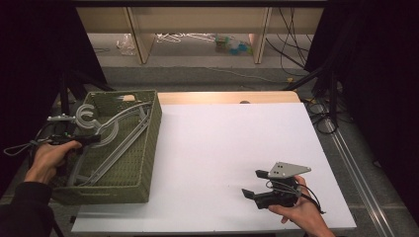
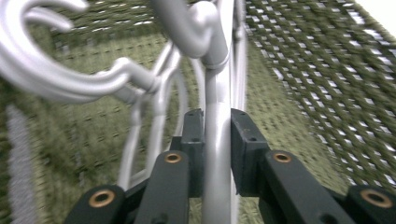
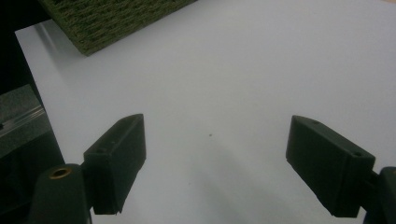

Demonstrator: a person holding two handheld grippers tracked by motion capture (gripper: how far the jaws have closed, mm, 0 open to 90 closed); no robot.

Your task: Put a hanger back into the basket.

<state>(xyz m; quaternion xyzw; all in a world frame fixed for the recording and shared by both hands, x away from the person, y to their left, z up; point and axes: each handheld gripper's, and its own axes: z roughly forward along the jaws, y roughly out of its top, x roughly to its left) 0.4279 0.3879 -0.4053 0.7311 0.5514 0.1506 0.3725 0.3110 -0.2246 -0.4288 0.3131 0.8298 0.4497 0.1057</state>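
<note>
Left gripper (image 2: pixel 217 140) w/ two black jaws closed on the stem of a silver plastic hanger (image 2: pixel 217 154). More silver hangers (image 2: pixel 140 84) w/ curved hooks lie behind, all inside a green woven basket (image 2: pixel 322 79). Background blurred.

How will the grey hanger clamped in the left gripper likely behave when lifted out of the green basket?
The hanger looks like moulded plastic, so probably stiff and light. Its smooth bar may slip or swing in the left gripper, which holds it off-centre. Its hook lies among other hangers and could snag them.
</note>
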